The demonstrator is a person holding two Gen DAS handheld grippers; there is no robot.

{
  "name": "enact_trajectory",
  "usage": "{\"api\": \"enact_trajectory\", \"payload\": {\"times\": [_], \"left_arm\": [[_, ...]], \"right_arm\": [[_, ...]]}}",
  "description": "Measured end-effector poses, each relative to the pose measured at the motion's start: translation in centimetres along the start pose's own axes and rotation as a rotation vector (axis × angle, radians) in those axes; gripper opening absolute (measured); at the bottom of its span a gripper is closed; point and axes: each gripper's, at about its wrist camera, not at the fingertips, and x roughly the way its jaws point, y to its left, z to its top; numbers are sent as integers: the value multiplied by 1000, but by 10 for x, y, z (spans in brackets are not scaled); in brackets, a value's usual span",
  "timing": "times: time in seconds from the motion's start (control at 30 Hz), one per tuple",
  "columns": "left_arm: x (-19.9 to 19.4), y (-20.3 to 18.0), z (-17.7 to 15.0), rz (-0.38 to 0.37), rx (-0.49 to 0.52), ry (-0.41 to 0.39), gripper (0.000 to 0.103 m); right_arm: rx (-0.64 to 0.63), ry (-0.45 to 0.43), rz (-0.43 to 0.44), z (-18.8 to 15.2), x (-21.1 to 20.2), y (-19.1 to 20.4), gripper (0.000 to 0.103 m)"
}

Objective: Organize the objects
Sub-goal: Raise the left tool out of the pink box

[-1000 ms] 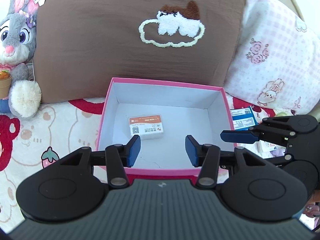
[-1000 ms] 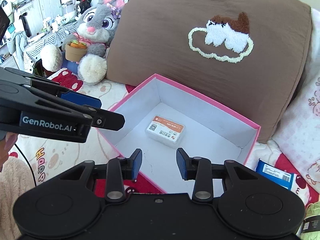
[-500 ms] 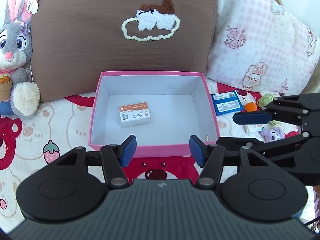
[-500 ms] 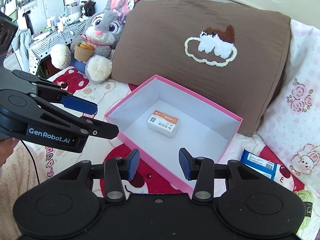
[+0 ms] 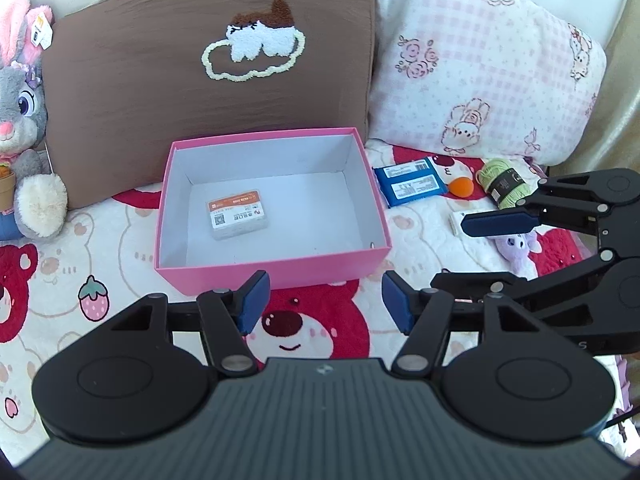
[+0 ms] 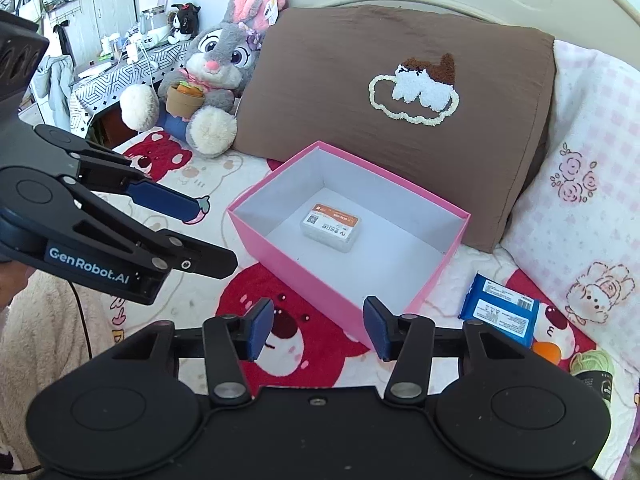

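An open pink box [image 5: 276,270] [image 6: 280,256] sits on the bed with a small clear card case [image 5: 237,218] [image 6: 331,228] inside. My left gripper [image 5: 324,306] is open and empty, in front of the box. My right gripper [image 6: 318,328] is open and empty, at the box's near right corner. To the right of the box lie a blue snack packet [image 5: 412,186] [image 6: 500,310], an orange ball [image 5: 461,186] [image 6: 548,352], a green yarn skein [image 5: 506,184] [image 6: 596,368] and a purple plush toy [image 5: 518,246].
A brown cushion [image 5: 200,60] [image 6: 400,92] and a pink checked pillow [image 5: 480,60] stand behind the box. A grey bunny plush [image 5: 24,120] [image 6: 216,76] sits at the left. A small white box [image 5: 456,222] lies near the purple toy.
Both grippers have pulled back from over the box, so the box looks farther away and the items at its right have come into view. The jaws stay open.
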Motion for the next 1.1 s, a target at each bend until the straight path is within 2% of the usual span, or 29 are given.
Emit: {"api": "enact_trajectory", "payload": {"times": [0.1, 0.17, 0.27, 0.53, 0.77, 0.87, 1.1], "left_arm": [[-3, -6, -2, -12, 7, 11, 62], [-3, -12, -5, -17, 19, 20, 63], [0, -23, -8, -30, 40, 38, 65], [12, -52, -15, -112, 70, 107, 67], [23, -80, -18, -144, 114, 147, 70], [30, -92, -19, -159, 128, 161, 73], [42, -120, -15, -191, 166, 189, 74]], "right_arm": [[-1, 5, -7, -8, -9, 1, 62], [2, 8, -20, -13, -14, 0, 71], [10, 9, -42, -23, -23, -3, 78], [32, 44, -90, -56, -45, -20, 81], [67, 69, -130, -83, -58, -35, 85], [102, 76, -141, -94, -62, -45, 85], [141, 91, -167, -114, -72, -62, 85]]}}
